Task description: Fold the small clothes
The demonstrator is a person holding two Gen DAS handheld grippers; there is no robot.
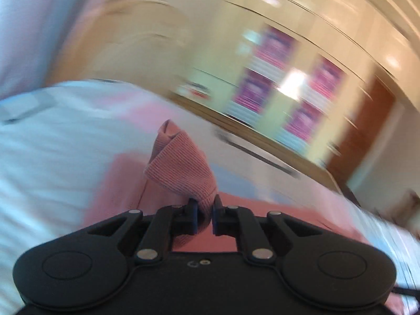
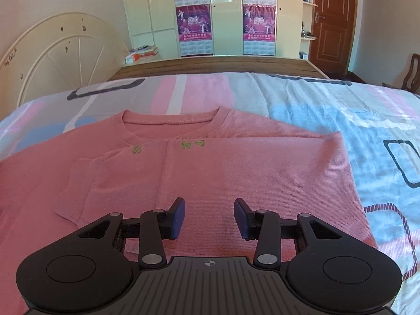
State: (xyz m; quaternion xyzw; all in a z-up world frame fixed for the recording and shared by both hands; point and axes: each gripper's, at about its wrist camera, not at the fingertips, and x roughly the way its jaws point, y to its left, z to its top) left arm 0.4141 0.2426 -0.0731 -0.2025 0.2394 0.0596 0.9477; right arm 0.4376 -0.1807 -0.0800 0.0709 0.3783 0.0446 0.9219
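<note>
A small pink knit sweater [image 2: 236, 173] lies flat on the bed, neckline away from me, with its right sleeve folded across the chest and a cuff [image 2: 74, 191] at the lower left. My right gripper [image 2: 209, 216] is open and empty, just above the sweater's lower middle. In the blurred left wrist view, my left gripper [image 1: 204, 216] is shut on a ribbed pink cuff of the sweater [image 1: 181, 168], which stands up lifted above the bed.
The bed [image 2: 328, 110] has a pink, blue and grey patterned sheet. A cream headboard [image 2: 65, 52] stands at the left. A wooden footboard [image 2: 215, 65], wardrobes with posters [image 2: 194, 23] and a brown door [image 2: 333, 18] lie beyond. A chair [image 2: 412, 76] stands at the far right.
</note>
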